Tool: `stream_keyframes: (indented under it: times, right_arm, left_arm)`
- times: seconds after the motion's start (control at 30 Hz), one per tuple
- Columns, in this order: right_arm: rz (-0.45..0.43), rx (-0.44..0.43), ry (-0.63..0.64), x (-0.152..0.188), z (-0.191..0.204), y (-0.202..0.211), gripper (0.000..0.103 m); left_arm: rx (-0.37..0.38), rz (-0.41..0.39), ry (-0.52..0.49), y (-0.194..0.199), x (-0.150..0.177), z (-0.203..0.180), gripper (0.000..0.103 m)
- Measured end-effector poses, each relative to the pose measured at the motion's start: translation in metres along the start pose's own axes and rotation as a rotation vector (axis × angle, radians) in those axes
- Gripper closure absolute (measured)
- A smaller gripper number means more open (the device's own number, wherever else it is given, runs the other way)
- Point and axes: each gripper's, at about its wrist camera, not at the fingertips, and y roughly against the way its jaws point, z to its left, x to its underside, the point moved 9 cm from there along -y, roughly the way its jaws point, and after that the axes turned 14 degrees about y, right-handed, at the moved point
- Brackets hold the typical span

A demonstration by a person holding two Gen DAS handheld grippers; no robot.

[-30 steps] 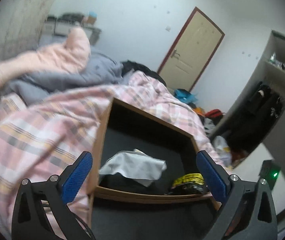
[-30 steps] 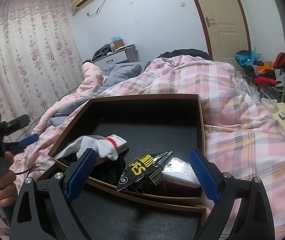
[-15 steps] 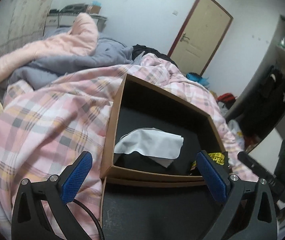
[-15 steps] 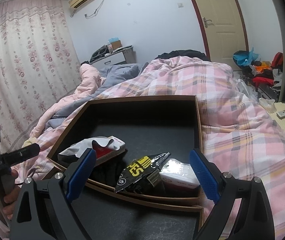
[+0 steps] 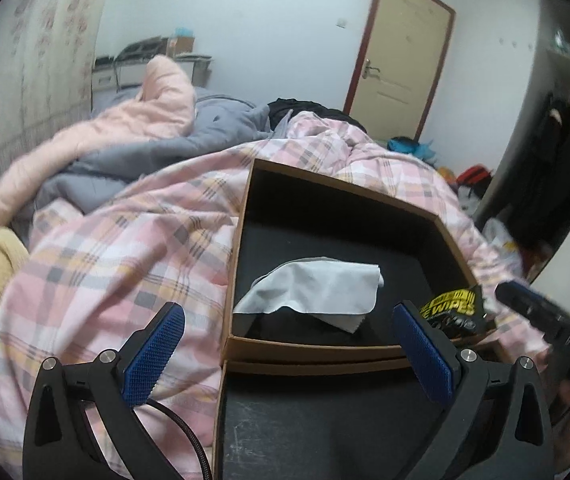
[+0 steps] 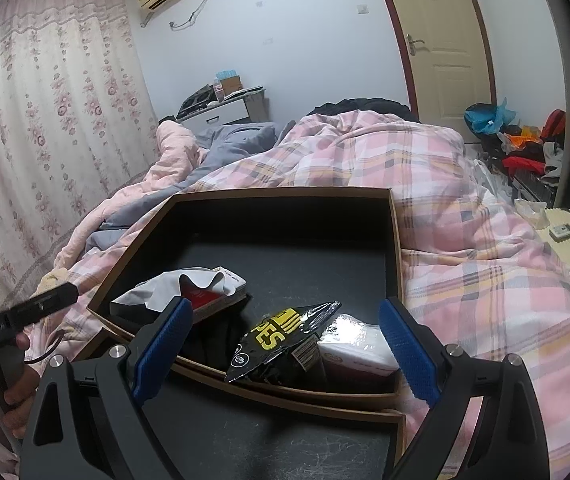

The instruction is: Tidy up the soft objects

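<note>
Both grippers, left gripper and right gripper, gape wide with nothing held. White cloth lies draped inside the brown box, on the plaid quilt. Black wipes packet leans at the box's near wall.

The white cloth covers most of the flat red-and-white box beneath it. The black wipes packet overlaps the white pack; its lettering is partly hidden.
</note>
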Motion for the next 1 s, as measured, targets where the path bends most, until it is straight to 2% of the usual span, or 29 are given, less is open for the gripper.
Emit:
stream_keyframes:
  times: [0.57,1.0]
  right_arm:
    - [0.001,0.001,0.001,0.0005,0.0,-0.0004,0.009]
    - [0.001,0.0,0.001,0.0006,-0.0003,-0.0002,0.009]
  left_arm:
    - [-0.032,-0.012,-0.021,0.0004,-0.002,0.0012,0.0]
    - [-0.003,0.018,0.027,-0.0031,-0.0025,0.0066,0.0]
